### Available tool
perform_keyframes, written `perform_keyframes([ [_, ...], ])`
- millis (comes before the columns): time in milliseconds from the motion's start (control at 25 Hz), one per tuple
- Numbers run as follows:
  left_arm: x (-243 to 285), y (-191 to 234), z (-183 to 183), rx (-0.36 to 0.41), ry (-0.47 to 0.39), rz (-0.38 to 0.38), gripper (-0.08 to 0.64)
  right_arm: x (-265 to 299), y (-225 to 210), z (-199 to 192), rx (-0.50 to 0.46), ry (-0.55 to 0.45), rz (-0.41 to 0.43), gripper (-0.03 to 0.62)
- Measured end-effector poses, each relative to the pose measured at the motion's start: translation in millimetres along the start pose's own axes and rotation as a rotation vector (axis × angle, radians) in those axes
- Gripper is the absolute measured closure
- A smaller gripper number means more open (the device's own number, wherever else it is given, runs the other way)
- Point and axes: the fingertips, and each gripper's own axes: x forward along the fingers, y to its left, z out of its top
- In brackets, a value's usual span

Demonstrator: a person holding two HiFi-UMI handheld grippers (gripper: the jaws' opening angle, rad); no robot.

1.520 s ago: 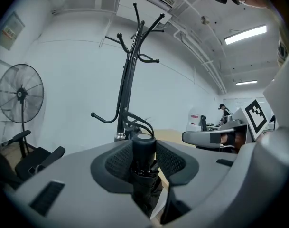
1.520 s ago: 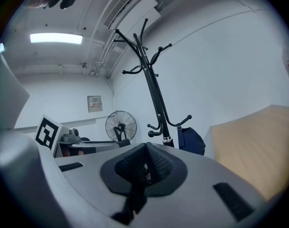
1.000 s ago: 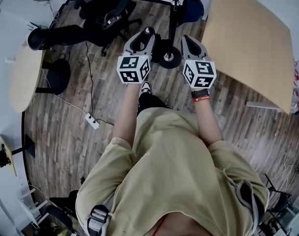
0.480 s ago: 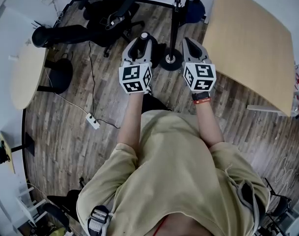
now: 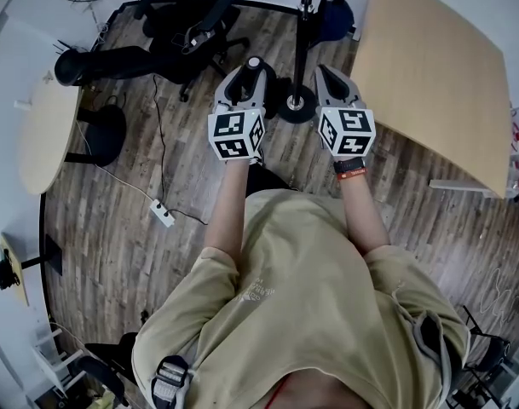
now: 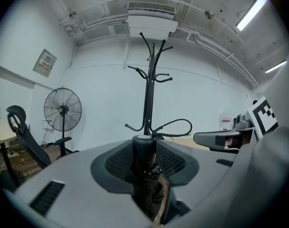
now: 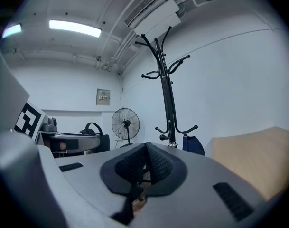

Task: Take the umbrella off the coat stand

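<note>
Before the coat stand (image 6: 147,103), the folded umbrella (image 6: 145,172) was held pinched in the left gripper (image 5: 245,75), clear of the hooks (image 6: 158,77); the right gripper (image 7: 143,161) was pressed together, empty. Only carrying it away was judged left.

An office, by the look of it: swivel chairs (image 5: 191,28) on a wood floor (image 5: 114,228), a big pale table (image 5: 438,66), a coat stand (image 6: 148,89) by the wall (image 6: 206,99), a standing fan (image 6: 62,109), strip lights (image 7: 75,27) overhead.
</note>
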Motion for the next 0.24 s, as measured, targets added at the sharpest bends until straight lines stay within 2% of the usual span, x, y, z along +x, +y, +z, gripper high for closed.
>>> perform_keyframes([
  [240,12,-1,-3,0.0,0.02,-0.025,0.394,7,-5,4,0.027,-0.007,0.009,0.577],
])
